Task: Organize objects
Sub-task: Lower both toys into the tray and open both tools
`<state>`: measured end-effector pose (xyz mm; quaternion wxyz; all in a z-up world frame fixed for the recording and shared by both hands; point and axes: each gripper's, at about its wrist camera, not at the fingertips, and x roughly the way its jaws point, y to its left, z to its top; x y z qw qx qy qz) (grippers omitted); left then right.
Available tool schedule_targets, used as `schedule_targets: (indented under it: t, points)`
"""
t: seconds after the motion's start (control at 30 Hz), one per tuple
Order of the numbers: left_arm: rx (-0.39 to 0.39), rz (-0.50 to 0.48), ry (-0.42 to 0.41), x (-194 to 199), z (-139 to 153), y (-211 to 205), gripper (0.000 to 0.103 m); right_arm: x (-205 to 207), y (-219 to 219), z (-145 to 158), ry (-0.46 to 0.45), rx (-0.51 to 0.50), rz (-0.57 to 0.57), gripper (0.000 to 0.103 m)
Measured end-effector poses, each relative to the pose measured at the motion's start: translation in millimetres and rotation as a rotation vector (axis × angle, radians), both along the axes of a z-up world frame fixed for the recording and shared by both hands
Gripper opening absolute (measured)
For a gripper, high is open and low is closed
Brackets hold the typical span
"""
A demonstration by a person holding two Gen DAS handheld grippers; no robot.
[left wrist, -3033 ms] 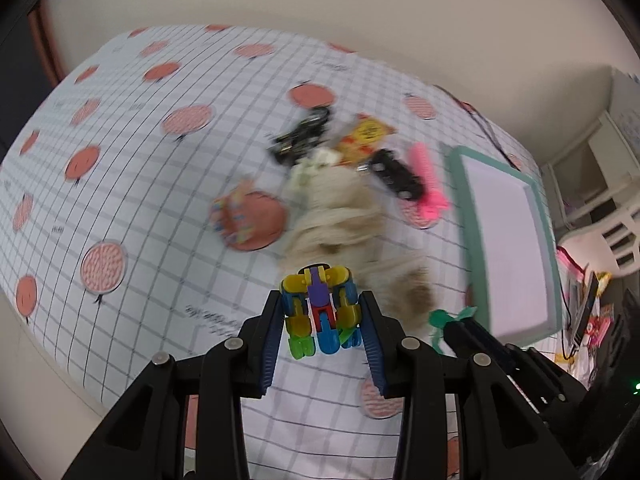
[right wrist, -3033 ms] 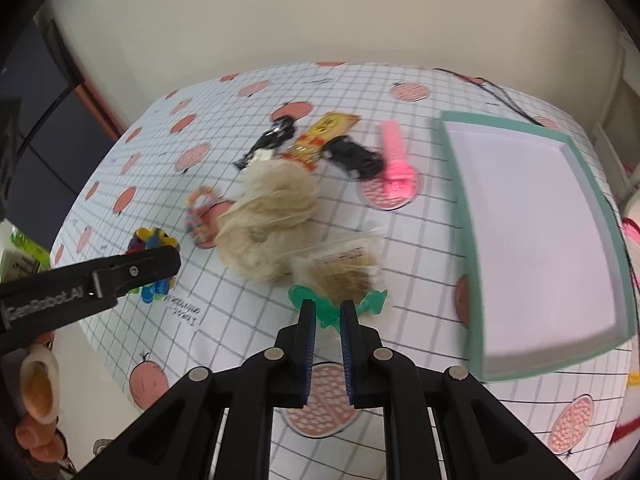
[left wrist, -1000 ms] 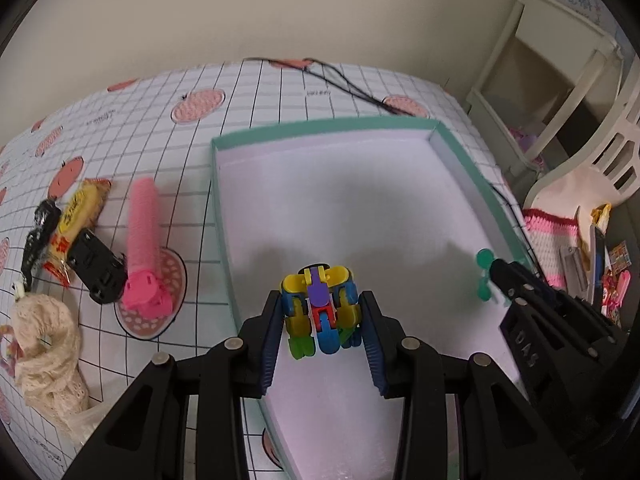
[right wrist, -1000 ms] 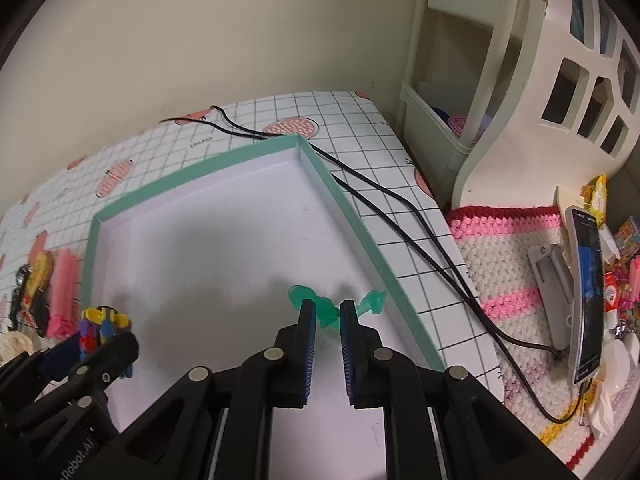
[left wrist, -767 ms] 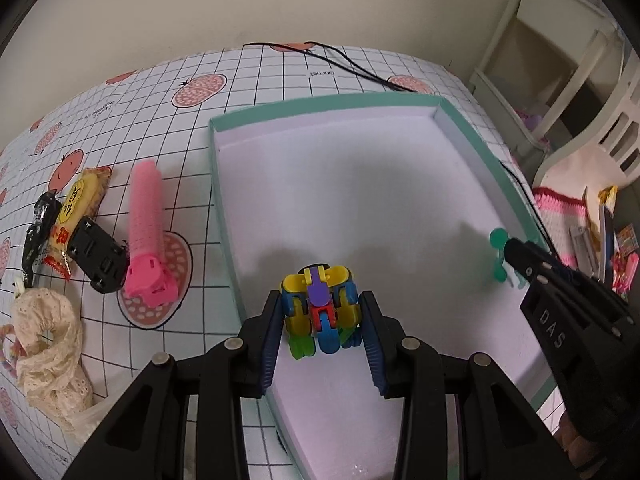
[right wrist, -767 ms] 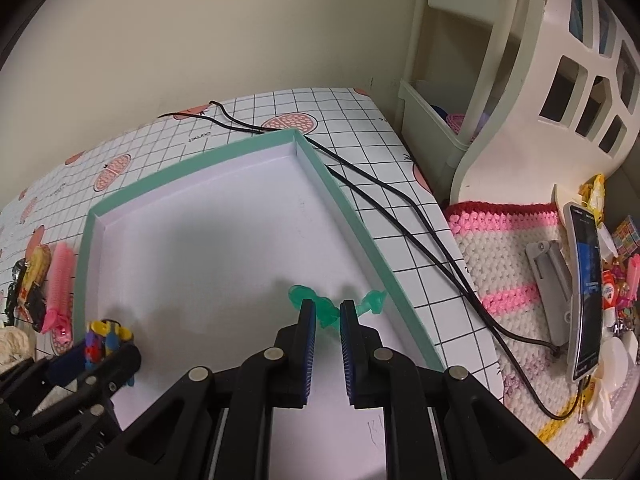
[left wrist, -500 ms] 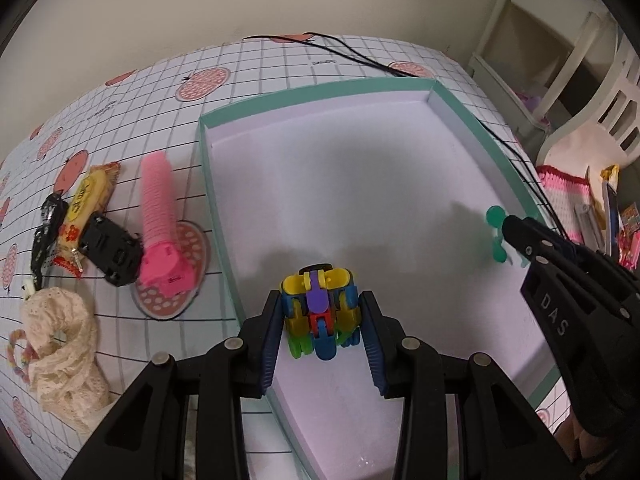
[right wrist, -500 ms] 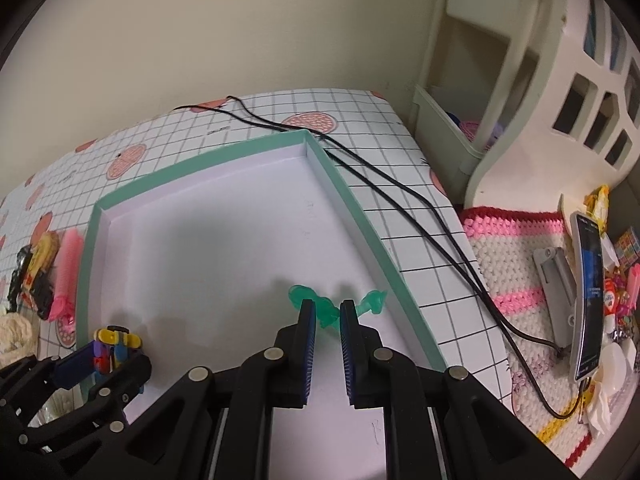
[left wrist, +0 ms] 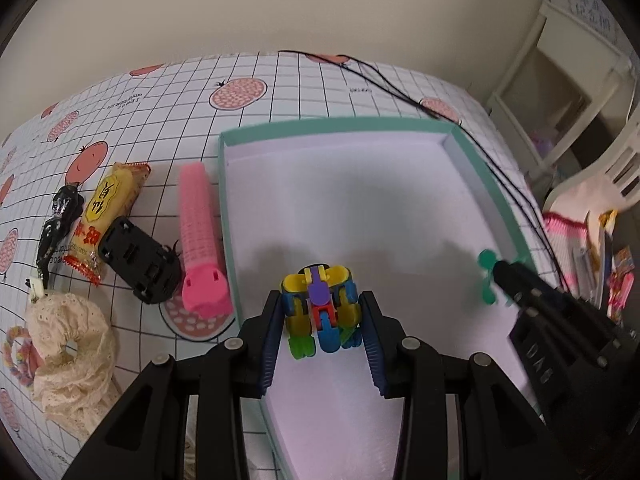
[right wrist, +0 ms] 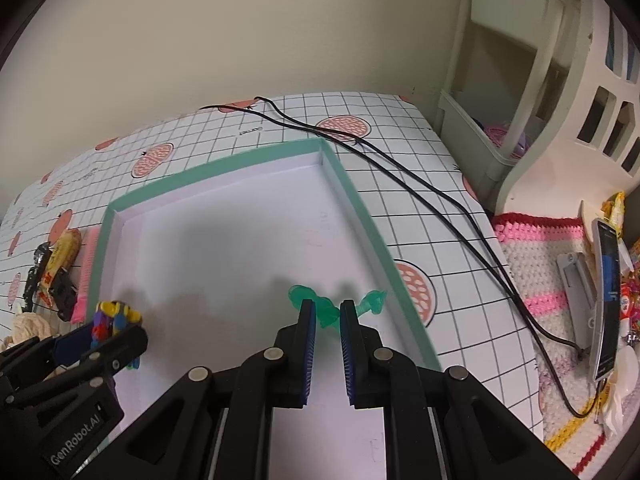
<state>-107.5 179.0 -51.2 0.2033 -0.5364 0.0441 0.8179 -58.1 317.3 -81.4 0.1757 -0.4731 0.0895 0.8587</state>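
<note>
Both tongs had travelled from the cluttered surface to above the teal tray (left wrist: 228, 184), and the left tongs (left wrist: 320, 334) had since spread, their pads now clear of the colourful block toy (left wrist: 318, 310), which sat low in the frame near the tray's left wall. The right tongs (right wrist: 327, 330) were pinching the green plastic piece (right wrist: 326, 310) by its middle, over the tray's right side. Both things looked light and stiff, the thin green piece likely slippery, best taken across its centre.

Glossy plastic block toy (left wrist: 318, 306); matt white tray (left wrist: 420, 136) floor
</note>
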Motion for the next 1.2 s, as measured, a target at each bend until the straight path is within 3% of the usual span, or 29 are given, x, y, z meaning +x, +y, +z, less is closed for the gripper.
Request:
schedule_targets:
  t: [0.5,0.63,0.77,0.93,1.03,1.17,1.2]
  points:
    - [0.045,0.027,0.007,-5.1,9.9,-2.4,0.044,-2.1,-5.9,-2.1,-0.002,-0.003,-0.011,0.015]
    - [0.049,0.033,0.009,-6.8,13.7,-3.9,0.045,0.3,-5.1,1.4,0.007,-0.001,-0.013,0.025]
    - [0.066,0.045,0.008,-6.1,19.1,-8.0,0.052,4.0,-5.1,6.4,0.017,-0.001,-0.02,0.029]
    - [0.088,0.062,0.008,-3.5,27.2,-14.7,0.053,9.8,-6.3,10.3,0.021,-0.002,-0.02,0.029]
    - [0.098,0.066,0.01,-1.1,31.1,-19.5,0.063,13.7,-8.3,13.6,0.028,-0.006,-0.024,0.029]
    - [0.118,0.076,0.022,1.8,39.0,-26.9,0.069,18.9,-10.6,16.1,0.034,-0.008,-0.04,0.057]
    - [0.119,0.083,0.028,3.0,41.1,-29.6,0.074,20.1,-11.3,16.5,0.033,-0.004,-0.044,0.061]
